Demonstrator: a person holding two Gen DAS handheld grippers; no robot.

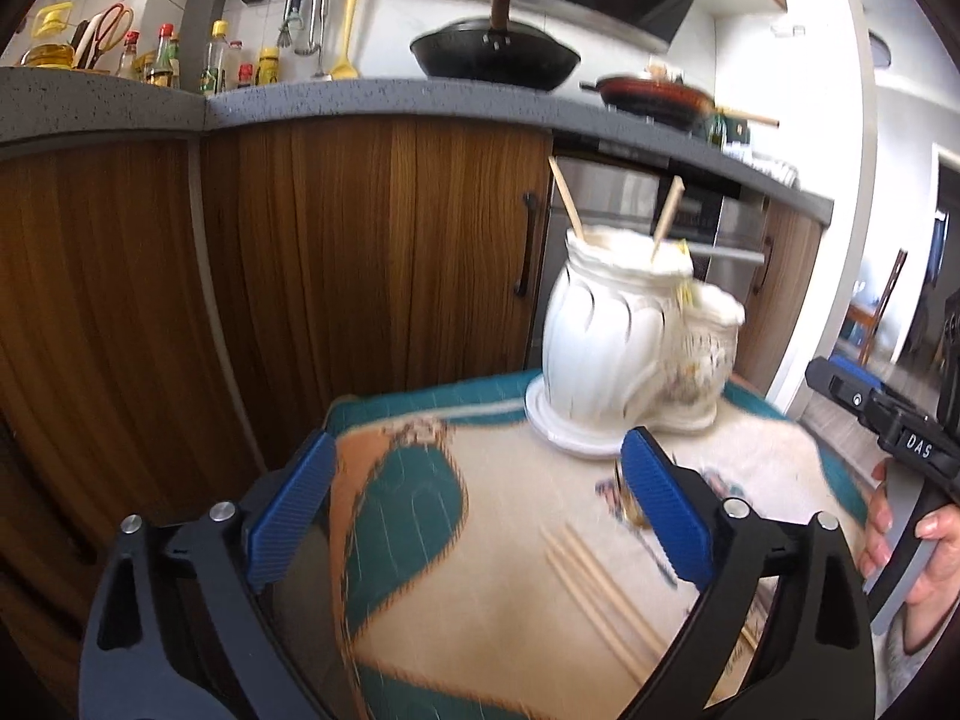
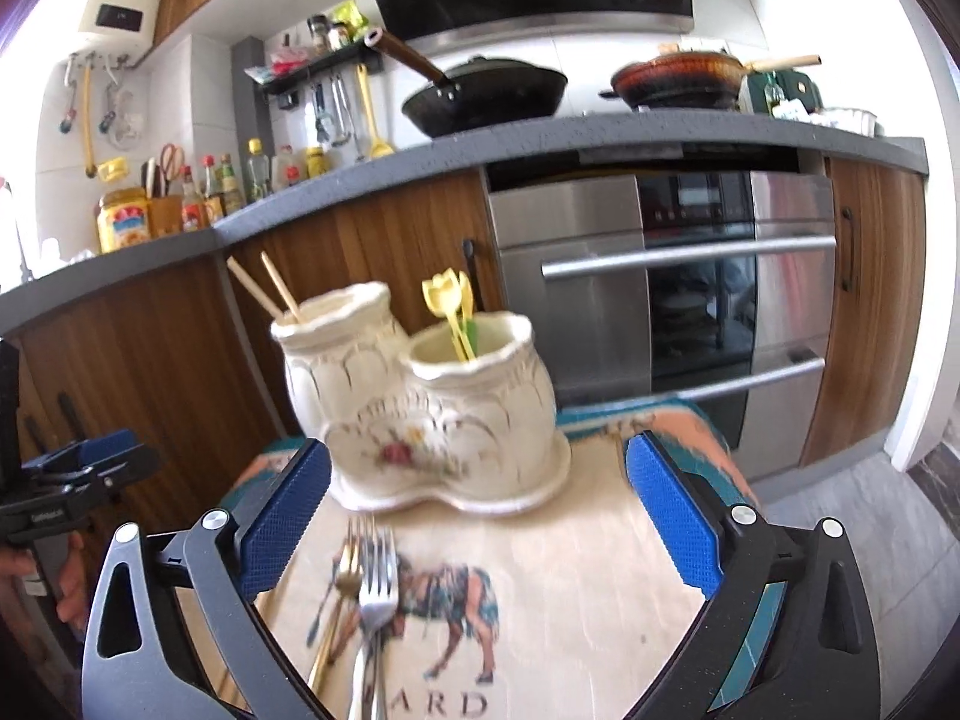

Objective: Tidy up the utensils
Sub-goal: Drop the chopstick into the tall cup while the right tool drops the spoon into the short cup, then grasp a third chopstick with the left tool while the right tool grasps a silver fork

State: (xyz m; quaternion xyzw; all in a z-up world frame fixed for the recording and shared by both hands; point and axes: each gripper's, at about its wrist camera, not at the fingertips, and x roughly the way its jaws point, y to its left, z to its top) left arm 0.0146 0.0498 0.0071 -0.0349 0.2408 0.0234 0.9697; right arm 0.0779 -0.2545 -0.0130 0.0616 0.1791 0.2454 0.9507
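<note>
- Blue-padded fingers of the left claw [image 1: 477, 516] stand wide apart, released, with nothing between them but the patterned cloth [image 1: 504, 600] that covers the desk.
- Loose wooden chopsticks [image 1: 600, 594] lie on the cloth close beside the right finger of this claw.
- Right claw [image 2: 477, 519] is also spread wide and released; a silver fork [image 2: 378, 594] and a gold-toned utensil [image 2: 342, 588] lie on the cloth between its fingers, untouched by the pads.
- Beyond both claws a cream ceramic double-pot holder [image 2: 432, 414] stands on its saucer at the far side of the cloth.
- Its taller pot holds two chopsticks [image 2: 270, 294]; the lower pot holds yellow tulip-shaped picks [image 2: 450, 306].
- A hand [image 1: 912, 540] grips the right tool's handle.
</note>
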